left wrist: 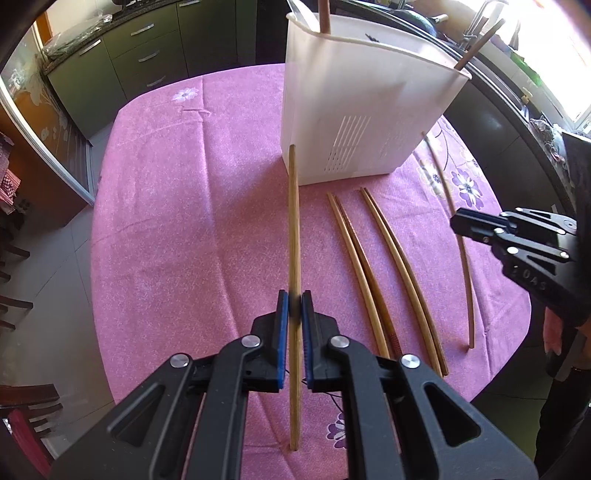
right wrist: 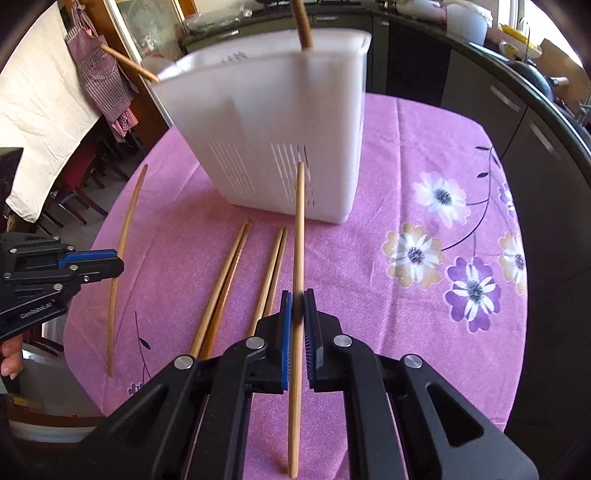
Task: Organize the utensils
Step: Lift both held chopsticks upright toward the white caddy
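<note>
My left gripper (left wrist: 294,301) is shut on a wooden chopstick (left wrist: 293,221) that points toward the white slotted utensil holder (left wrist: 354,110). My right gripper (right wrist: 297,299) is shut on another wooden chopstick (right wrist: 299,229) that points at the holder (right wrist: 280,122). Two pairs of chopsticks (left wrist: 384,266) lie on the pink cloth between the grippers; they also show in the right wrist view (right wrist: 240,280). One thin single chopstick lies apart (left wrist: 461,251), also seen in the right wrist view (right wrist: 120,258). Two sticks stand in the holder (left wrist: 325,16). The right gripper shows in the left wrist view (left wrist: 458,223), the left gripper in the right wrist view (right wrist: 118,264).
The round table wears a pink flowered tablecloth (left wrist: 184,221). Green kitchen cabinets (left wrist: 140,48) stand behind it. A dark counter (right wrist: 517,96) curves around the right side. Chairs (right wrist: 74,192) and a hanging apron (right wrist: 99,81) are at the left.
</note>
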{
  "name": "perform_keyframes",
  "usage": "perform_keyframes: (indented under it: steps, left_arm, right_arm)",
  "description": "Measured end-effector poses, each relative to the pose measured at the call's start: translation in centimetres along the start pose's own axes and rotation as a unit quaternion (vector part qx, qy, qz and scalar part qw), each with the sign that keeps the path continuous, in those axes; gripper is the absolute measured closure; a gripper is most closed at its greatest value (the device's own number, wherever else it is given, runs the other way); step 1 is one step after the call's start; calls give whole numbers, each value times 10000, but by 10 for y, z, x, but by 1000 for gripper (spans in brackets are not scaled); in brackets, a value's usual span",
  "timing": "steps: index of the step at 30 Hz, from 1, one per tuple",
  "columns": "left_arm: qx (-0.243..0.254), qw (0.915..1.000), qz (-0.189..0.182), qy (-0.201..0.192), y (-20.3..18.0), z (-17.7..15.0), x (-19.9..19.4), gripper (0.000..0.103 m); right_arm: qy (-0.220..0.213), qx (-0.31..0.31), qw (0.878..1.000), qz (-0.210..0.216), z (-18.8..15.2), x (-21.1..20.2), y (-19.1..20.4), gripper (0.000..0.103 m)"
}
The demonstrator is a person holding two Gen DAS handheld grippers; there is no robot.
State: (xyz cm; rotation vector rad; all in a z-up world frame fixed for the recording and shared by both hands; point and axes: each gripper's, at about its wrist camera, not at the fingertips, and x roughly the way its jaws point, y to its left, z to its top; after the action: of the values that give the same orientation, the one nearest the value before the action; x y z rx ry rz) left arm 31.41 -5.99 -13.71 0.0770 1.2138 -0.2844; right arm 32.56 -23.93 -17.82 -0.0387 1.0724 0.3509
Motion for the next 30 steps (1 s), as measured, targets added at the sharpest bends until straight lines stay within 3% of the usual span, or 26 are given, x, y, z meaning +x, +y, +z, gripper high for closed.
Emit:
perform_keyframes:
  steps: [5,8,17,30]
  left_arm:
    - [27,9996,-59,-268,-2,0,-24,96]
    - [58,9988,-61,-477,-5,-2,-41,96]
    - [192,9960,18,-875,-15,-7,-74,96]
    - [347,9947,142,-955,-22,-18,-86,96]
  right_arm:
    - [-717,-17,9974,-48,-1,-57,-5,96]
    - [-929,20,9957,-15,-6,-79,-12,96]
    - [-1050,-38,9945,-40,-28,-97,-20,96]
    - [-1076,-78,9941,-61,-38,-103,-17,96]
